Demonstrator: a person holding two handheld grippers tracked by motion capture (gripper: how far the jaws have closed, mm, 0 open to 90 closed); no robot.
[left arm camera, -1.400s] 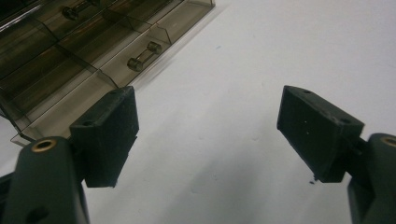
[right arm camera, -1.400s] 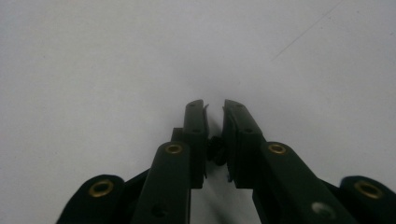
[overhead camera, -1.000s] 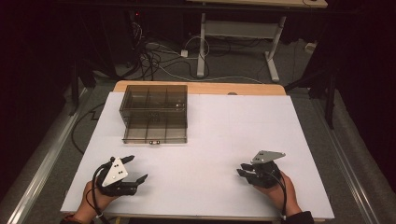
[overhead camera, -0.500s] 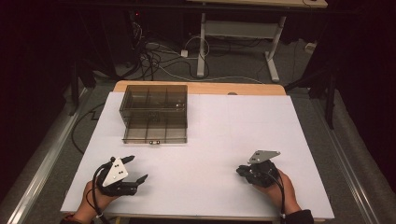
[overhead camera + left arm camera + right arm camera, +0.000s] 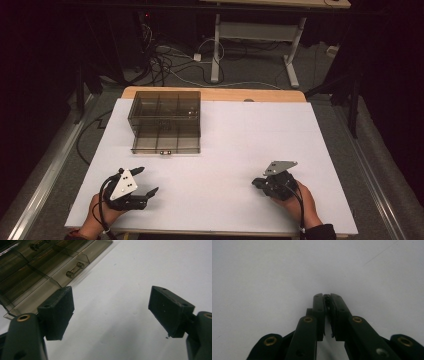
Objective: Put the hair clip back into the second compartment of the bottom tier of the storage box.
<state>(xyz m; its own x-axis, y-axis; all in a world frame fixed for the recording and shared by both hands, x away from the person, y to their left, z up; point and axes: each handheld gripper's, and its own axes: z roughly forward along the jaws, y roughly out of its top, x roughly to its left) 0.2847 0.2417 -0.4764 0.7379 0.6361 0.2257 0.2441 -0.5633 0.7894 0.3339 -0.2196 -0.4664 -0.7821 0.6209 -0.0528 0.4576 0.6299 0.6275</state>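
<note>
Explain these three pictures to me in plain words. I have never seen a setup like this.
No robot here: a person holds a hand-held two-jaw gripper in each hand. The high view looks down on the white table. The other two pictures come from a camera riding on each gripper, looking along its black jaws. The left gripper has its jaws wide apart, with nothing between them. The right gripper has just been closing; its jaws now meet, and the right gripper view shows something tiny and dark at their tips, too small to identify. A smoky clear compartment box sits open toward the table's far left, its compartments divided by thin walls.
</note>
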